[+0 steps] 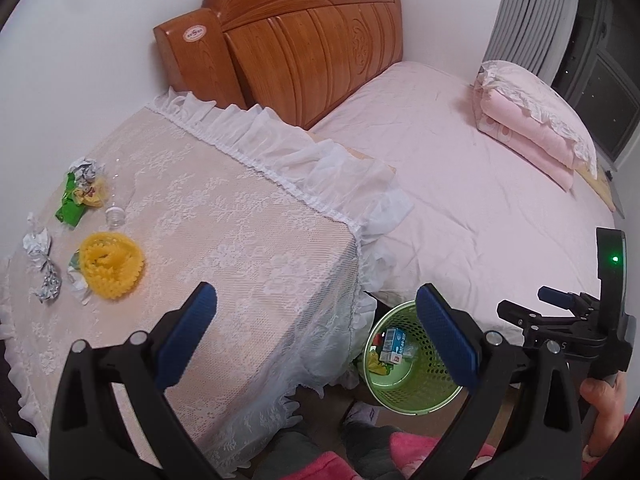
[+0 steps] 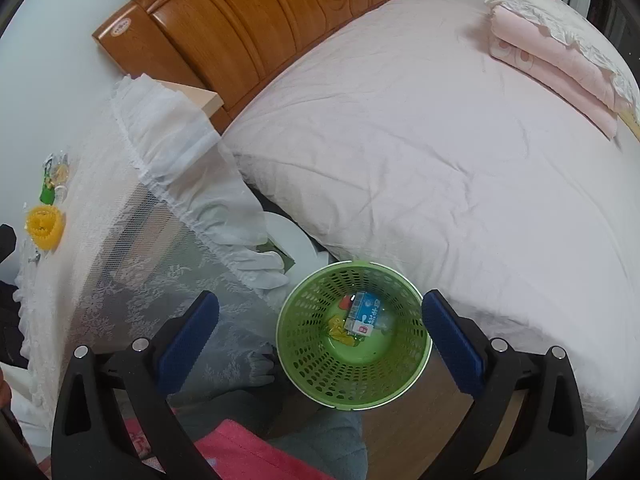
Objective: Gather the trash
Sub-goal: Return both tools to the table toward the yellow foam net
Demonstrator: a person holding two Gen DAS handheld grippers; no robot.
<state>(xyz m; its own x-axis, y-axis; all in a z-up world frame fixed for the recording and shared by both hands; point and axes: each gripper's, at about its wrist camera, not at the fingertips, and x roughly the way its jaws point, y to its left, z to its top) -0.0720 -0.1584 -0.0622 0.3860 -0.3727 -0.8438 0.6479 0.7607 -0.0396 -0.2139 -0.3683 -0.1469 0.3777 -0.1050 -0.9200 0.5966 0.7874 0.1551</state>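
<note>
A: Left wrist view, entry one. What do I list?

B: Left gripper (image 1: 316, 332): jaws spread wide, nothing between them, above the near edge of the lace-covered table (image 1: 248, 216). Trash at 9 to 10 o'clock: yellow ruffled piece (image 1: 112, 264), foil wads (image 1: 42, 260), green wrapper (image 1: 72, 204), clear bottle (image 1: 116, 208), crumpled paper (image 1: 84, 170). Green basket (image 1: 412, 384) sits on the floor at 5 o'clock, cartons already in it. Right gripper (image 1: 556, 300) at 3 o'clock; I can't tell its opening from here.

A: Right wrist view?

B: Right gripper (image 2: 320, 336): wide open, holding nothing, hanging directly over the green basket (image 2: 304, 356), which stands between table skirt and bed (image 2: 400, 140). The milk carton (image 2: 364, 312) lies inside. Yellow ruffled piece (image 2: 44, 228) shows at 9 o'clock.

A: Handling note?

B: I judge the next pick is the yellow piece, nearest. I'd come down square, pinch its rim not the lace, lift clear before swinging to the basket.
</note>
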